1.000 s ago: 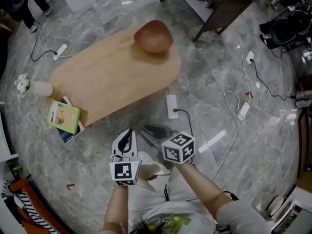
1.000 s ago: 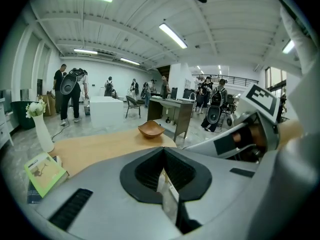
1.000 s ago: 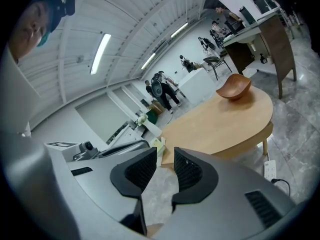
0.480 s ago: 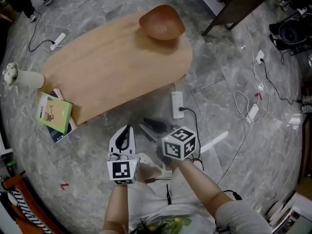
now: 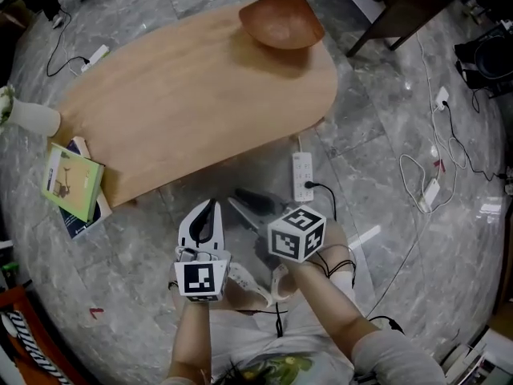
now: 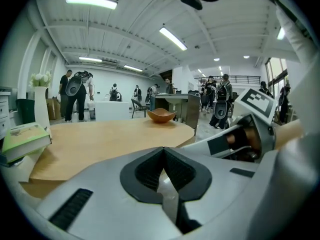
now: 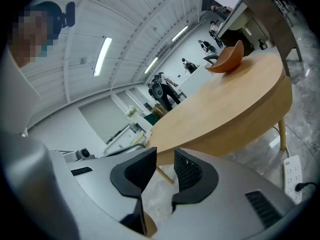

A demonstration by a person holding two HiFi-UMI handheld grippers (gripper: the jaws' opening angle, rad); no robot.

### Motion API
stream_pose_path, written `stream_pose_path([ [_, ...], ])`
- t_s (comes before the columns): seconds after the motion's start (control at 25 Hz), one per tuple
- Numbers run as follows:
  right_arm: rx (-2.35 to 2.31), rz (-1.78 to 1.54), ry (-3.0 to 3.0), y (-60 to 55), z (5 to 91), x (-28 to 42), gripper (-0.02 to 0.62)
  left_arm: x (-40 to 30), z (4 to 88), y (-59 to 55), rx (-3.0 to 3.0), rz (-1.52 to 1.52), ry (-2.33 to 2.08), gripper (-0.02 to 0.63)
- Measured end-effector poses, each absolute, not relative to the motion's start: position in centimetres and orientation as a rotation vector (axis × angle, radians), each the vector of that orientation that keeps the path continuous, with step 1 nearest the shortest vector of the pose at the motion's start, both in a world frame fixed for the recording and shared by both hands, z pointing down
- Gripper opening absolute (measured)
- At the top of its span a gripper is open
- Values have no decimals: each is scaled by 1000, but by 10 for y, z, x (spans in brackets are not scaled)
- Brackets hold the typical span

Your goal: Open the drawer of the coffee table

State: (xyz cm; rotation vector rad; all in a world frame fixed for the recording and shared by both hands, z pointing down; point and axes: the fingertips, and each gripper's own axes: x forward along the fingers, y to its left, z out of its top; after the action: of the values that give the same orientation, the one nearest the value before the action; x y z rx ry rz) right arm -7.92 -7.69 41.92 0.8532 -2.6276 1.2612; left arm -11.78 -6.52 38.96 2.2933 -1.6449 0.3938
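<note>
The oval wooden coffee table (image 5: 184, 95) fills the upper head view, and no drawer front can be made out on it. My left gripper (image 5: 212, 207) hovers over the floor just short of the table's near edge, its pads pressed together with nothing in them. My right gripper (image 5: 240, 203), under its marker cube, hangs beside it with a small empty gap between its pads. In the left gripper view the tabletop (image 6: 100, 139) lies level beyond the left gripper (image 6: 162, 171). From the right gripper (image 7: 164, 171) I look up at the table's rim (image 7: 235, 114).
A brown bowl (image 5: 282, 21) sits on the table's far right end. A white vase (image 5: 28, 117) and stacked books (image 5: 70, 183) lie at its left end. A power strip (image 5: 303, 176) and cables (image 5: 425, 175) trail on the marble floor at right. People stand far off.
Both grippers have sunk toward the floor and the head camera has come down with them, so the table looks larger and nearer. Neither pair of jaws has changed.
</note>
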Motion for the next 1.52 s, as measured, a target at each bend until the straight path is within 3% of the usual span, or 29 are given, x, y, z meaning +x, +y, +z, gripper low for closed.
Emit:
stream_pose_path([
  [0.76,963,1203,-2824,-113,517,-74,100,-108,478,-94,2415,214,-1776,9],
  [1.24,962,1621,-2761,-147,560,-67,158,-104,472,-109,2484,263,-1643,9],
  [1.52,840,2136,-2657,-172,592,-63,189,-98,476,-111,2516,298,-1584,9],
])
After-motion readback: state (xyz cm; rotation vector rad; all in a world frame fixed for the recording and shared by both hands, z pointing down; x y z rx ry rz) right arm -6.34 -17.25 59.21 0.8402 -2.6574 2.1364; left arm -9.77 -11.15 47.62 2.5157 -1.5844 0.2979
